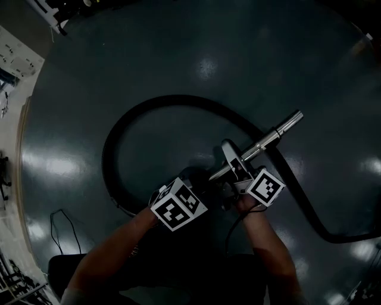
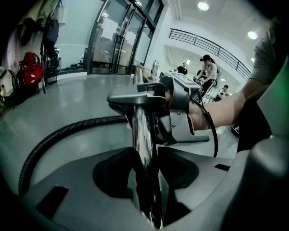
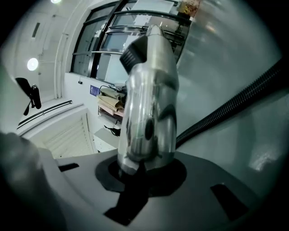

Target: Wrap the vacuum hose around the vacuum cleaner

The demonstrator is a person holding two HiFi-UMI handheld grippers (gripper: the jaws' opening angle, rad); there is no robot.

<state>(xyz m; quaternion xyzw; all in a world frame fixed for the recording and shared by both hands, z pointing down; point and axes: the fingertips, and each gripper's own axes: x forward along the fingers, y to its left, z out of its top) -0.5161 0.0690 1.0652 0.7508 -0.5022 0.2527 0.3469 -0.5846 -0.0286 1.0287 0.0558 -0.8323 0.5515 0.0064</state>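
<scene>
A black ribbed vacuum hose (image 1: 113,143) loops over the dark floor and runs off to the lower right. Its chrome wand (image 1: 280,132) slants up to the right, off the floor. My left gripper (image 1: 213,177) is shut on the wand's lower part; in the left gripper view the wand (image 2: 142,135) stands up between the jaws of the left gripper (image 2: 146,158). My right gripper (image 1: 235,159) holds the wand just beyond it. In the right gripper view the wand (image 3: 149,108) fills the jaws of the right gripper (image 3: 140,169), with the hose (image 3: 235,103) behind.
A thin cable (image 1: 62,229) lies on the floor at lower left, and white equipment (image 1: 50,18) stands at upper left. Glass doors (image 2: 117,40), a red bag (image 2: 30,67) and people (image 2: 208,72) are in the background. Shelves with stacked items (image 3: 110,97) line a wall.
</scene>
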